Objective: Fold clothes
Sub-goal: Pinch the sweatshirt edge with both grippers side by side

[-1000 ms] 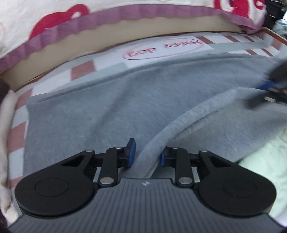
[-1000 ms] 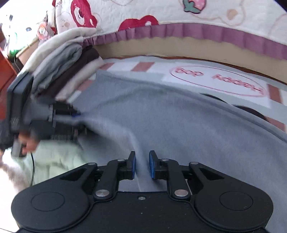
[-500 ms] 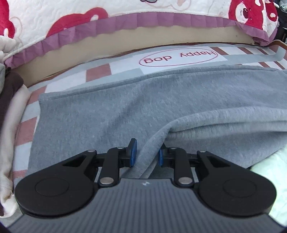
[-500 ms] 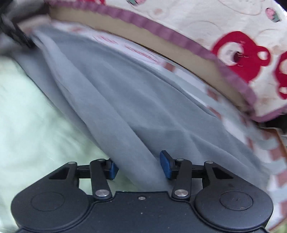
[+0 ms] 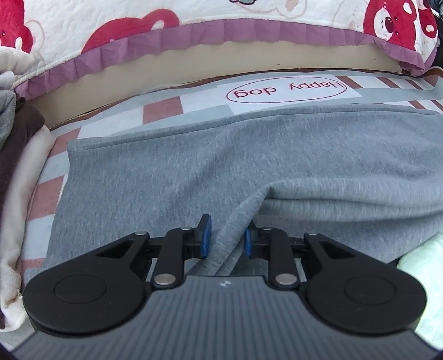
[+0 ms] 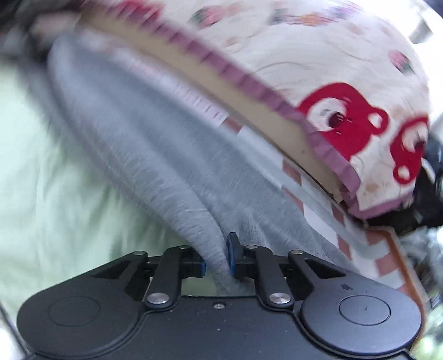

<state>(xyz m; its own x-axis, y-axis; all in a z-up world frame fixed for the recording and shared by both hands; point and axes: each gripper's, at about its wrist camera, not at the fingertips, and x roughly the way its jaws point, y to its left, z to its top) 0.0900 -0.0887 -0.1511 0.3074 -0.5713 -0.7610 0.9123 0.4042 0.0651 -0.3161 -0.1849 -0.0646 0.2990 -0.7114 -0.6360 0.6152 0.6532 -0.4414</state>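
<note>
A checked mat [image 5: 163, 110] printed "Happy dog" was laid at the foot of a quilted cover [image 5: 138, 36] with red bears, and on it, just in front of the print, the grey garment [image 5: 193, 166] was spread. Its near edge was clamped in the left gripper [image 5: 225, 238], while the right gripper [image 6: 217, 259] was seen closing its jaws on another fold. Folding was judged barely begun; folded clothes [image 5: 16, 155] were stacked left of the mat.

A checked mat [image 5: 163, 110] in red, white and grey lay beyond the tongs, its oval "Happy dog" label [image 5: 286, 89] printed upside down. Behind it rose a quilted cover [image 5: 193, 16] with red bears and a purple frill [image 5: 210, 34]. A pale green sheet [image 6: 55, 171] spread left of the tongs.
</note>
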